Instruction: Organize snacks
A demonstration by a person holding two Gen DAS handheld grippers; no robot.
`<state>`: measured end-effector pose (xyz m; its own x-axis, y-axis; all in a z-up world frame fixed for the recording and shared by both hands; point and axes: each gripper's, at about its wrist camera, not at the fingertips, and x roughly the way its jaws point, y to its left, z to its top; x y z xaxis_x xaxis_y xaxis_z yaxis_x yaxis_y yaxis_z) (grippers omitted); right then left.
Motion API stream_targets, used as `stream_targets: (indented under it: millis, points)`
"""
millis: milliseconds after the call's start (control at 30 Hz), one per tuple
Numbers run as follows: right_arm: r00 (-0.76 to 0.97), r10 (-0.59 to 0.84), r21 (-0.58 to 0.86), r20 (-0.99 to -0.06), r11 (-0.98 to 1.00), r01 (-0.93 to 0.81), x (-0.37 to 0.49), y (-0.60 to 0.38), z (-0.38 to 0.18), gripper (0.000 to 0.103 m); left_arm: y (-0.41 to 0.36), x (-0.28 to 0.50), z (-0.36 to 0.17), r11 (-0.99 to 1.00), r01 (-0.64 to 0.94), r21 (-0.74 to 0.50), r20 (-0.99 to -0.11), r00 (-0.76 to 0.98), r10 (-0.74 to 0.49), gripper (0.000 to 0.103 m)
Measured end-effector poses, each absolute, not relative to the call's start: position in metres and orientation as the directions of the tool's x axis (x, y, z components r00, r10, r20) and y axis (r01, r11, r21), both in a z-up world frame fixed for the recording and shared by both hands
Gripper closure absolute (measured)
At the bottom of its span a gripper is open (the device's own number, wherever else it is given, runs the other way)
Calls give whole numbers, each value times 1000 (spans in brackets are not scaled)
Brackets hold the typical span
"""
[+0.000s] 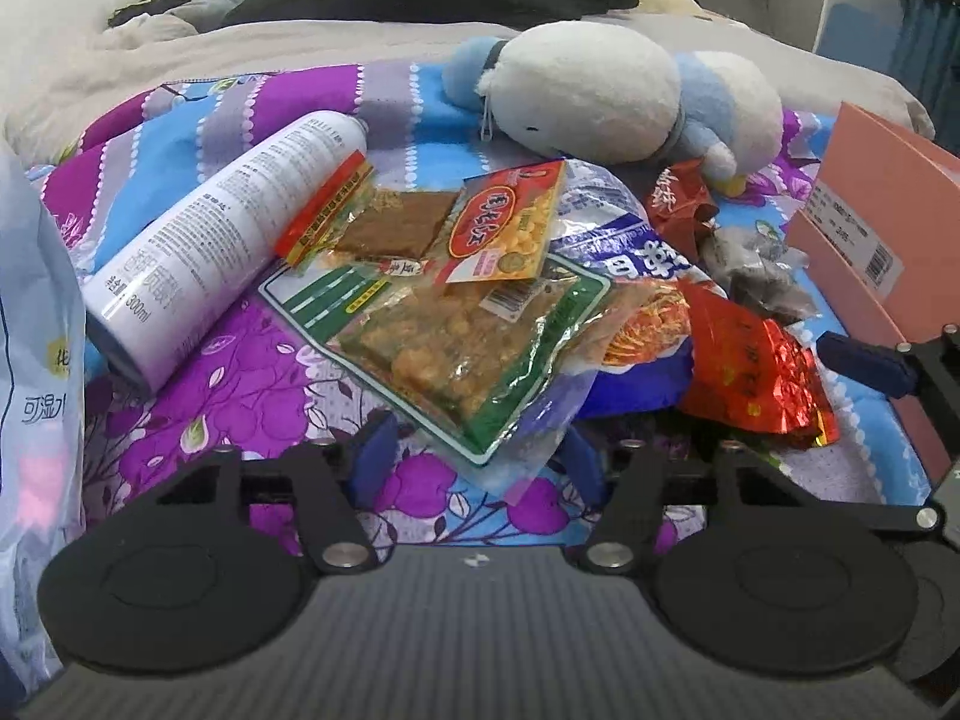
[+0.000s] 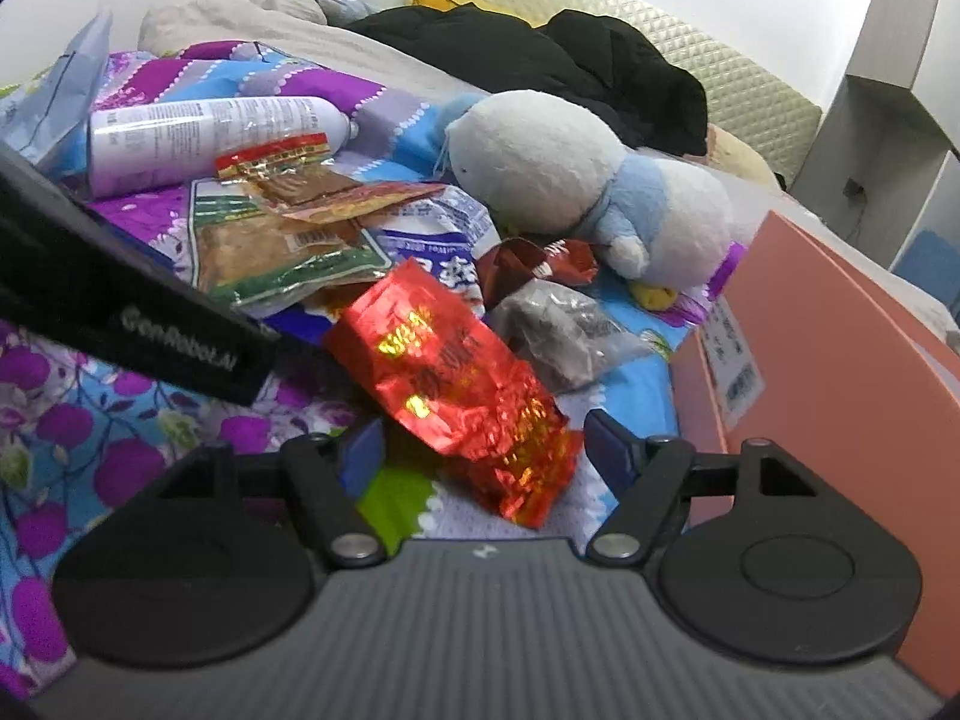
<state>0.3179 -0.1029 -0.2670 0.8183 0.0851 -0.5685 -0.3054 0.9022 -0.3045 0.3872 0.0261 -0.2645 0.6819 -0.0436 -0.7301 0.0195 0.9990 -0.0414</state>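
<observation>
Floral bedspread (image 1: 252, 372): left gripper (image 1: 474, 450) part-open around green-edged snack packet (image 1: 456, 348), right gripper (image 2: 486, 450) wide, straddling red foil packet (image 2: 456, 384) at lower centre; pinch edges squarely, then lift

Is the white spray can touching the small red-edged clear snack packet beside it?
Touching. The left wrist view shows the red-edged packet leaning against the white spray can.

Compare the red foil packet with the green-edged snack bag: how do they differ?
The red foil packet is opaque, shiny and crumpled; the green-edged bag is clear-fronted, showing orange-brown pieces, and lies flatter. The red foil packet looks smaller and puffier, while the green-edged bag is broader. The packet sits by the pink box; the bag lies nearer the white bottle. Both lie on the floral blanket.
</observation>
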Motion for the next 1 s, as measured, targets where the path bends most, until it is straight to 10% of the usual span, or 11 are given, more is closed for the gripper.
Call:
stream_targets:
  millis: [167, 667, 1000]
  points:
    - [806, 104, -277, -583, 907, -318, 322, -103, -265, 39, 34, 387, -262, 998, -7, -55, -725, 688, -35, 69]
    - [794, 92, -303, -601, 893, -333, 284, -102, -247, 79, 48, 345, -240, 991, -28, -131, -702, 709, -73, 91]
    - [791, 101, -312, -603, 883, -350, 238, -107, -231, 80, 47, 293, -222, 984, -39, -174, -692, 716, -94, 98]
